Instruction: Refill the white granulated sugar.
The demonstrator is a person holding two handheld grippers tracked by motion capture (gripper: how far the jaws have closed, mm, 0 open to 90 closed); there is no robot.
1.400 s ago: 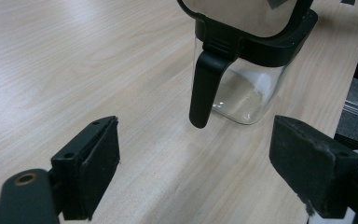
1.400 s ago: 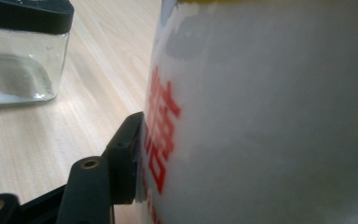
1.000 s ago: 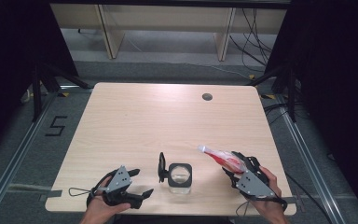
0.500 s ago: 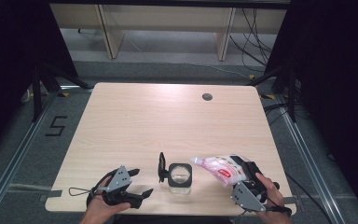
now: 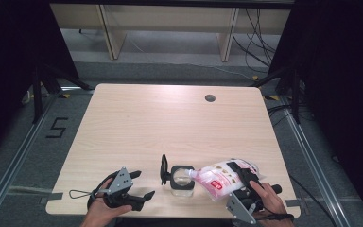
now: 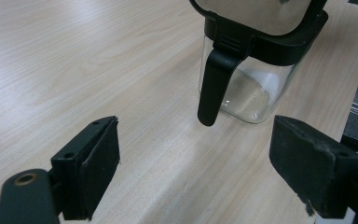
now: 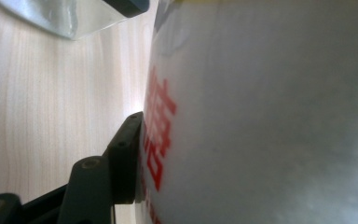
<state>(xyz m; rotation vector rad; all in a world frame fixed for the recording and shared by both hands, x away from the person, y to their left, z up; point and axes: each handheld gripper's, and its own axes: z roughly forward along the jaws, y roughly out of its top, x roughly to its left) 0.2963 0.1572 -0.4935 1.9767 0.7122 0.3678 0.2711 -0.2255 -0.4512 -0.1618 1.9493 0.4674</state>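
Observation:
A small clear glass jar [image 5: 182, 182] with a black rim stands near the table's front edge. Its hinged black lid [image 5: 163, 169] is flipped up on the left. My right gripper [image 5: 245, 176] is shut on a white plastic bag with red print [image 5: 215, 176]. The bag lies tilted, its left corner at the jar's open mouth. In the right gripper view the bag [image 7: 261, 116] presses against the left finger [image 7: 123, 154]. My left gripper [image 5: 142, 184] rests open on the table left of the jar. In its own view the left gripper [image 6: 205, 163] faces the jar [image 6: 247, 70], nothing between the pads.
The light wooden table [image 5: 170, 123] has a round cable hole [image 5: 210, 98] at the back right. Metal rails and cables run on the floor around it. The person's hands come in at the front edge.
My right gripper has carried the bag left toward the jar, and the bag's corner now reaches the jar's mouth. The left gripper has stayed put.

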